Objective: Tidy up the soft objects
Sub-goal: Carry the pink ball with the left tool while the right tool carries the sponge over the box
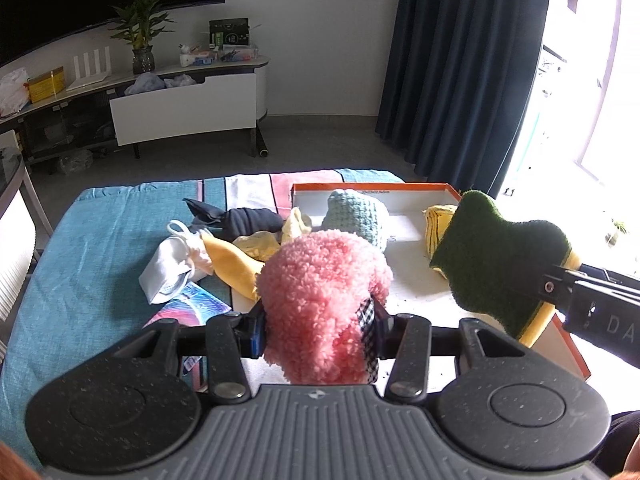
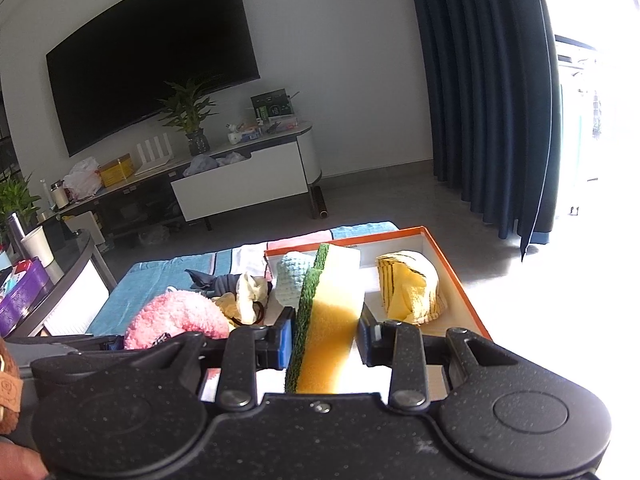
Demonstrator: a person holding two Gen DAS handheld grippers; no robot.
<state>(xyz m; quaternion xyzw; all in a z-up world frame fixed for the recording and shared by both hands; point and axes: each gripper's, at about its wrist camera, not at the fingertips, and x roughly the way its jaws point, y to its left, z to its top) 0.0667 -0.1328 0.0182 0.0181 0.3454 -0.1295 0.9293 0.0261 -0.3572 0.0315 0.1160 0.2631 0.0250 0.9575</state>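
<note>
My left gripper is shut on a fluffy pink plush with a checked patch, held over the near edge of the orange-rimmed box. My right gripper is shut on a yellow sponge with a green scouring side; the same sponge hangs above the box's right part in the left wrist view. Inside the box lie a light blue knitted piece and a yellow striped cloth. The pink plush shows at the left in the right wrist view.
Left of the box on the blue striped cover lie a dark navy sock bundle, yellow cloths, a white face mask and a colourful packet. A TV cabinet and dark curtains stand beyond.
</note>
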